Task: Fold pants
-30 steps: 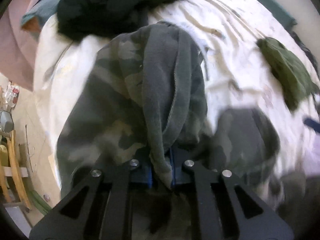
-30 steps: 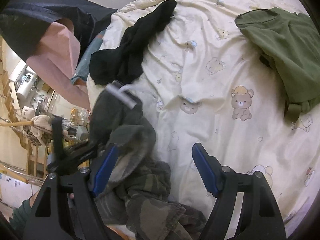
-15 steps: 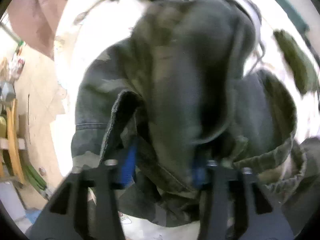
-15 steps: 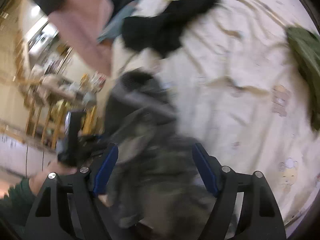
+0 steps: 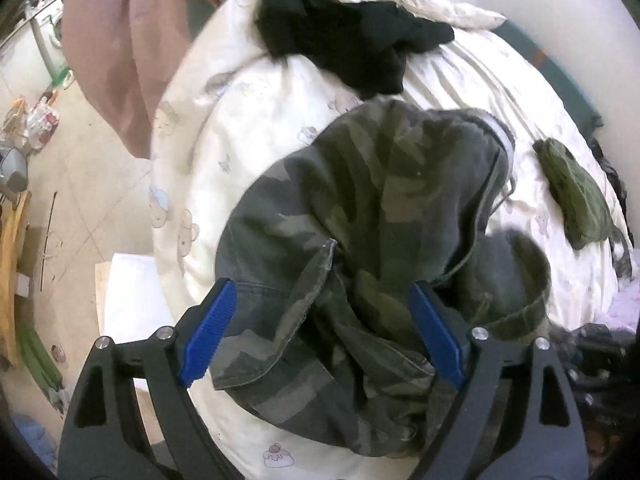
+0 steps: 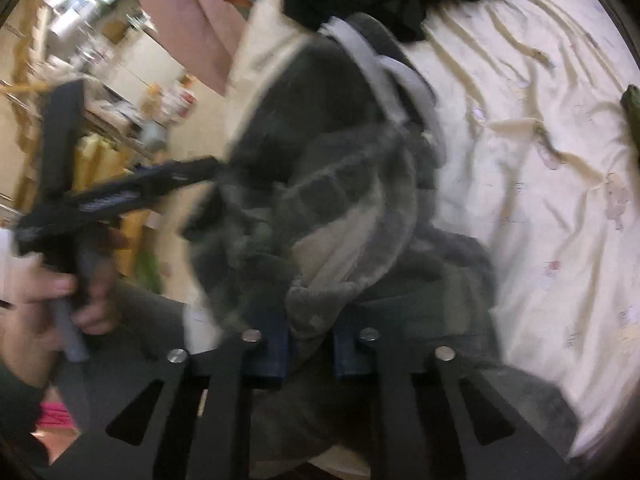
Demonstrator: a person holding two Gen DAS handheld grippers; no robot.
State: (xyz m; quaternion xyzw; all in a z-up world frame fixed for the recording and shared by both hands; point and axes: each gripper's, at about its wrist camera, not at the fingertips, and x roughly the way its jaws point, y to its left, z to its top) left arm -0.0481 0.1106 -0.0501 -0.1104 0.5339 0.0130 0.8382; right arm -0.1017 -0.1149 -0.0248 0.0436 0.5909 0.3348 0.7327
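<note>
Camo pants point(image 5: 384, 240) heaped on bed point(image 5: 240, 128), running near-to-far. My right tongs point(image 6: 310, 346) closing on near fold; left tongs point(image 5: 320, 344) opening, straddling cloth, pads clear.

Black slotted left claw point(image 5: 320, 336) and right claw point(image 6: 310, 348), blue ribbed pads point(image 5: 208, 334), silver screws, dark green sleeve point(image 6: 16, 400).

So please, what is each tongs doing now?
Left tongs: opening, pants between but not gripped.
Right tongs: closing on the pants.

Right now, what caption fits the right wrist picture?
Right gripper closing on a fold of camouflage pants above the cartoon-print bedspread.
</note>
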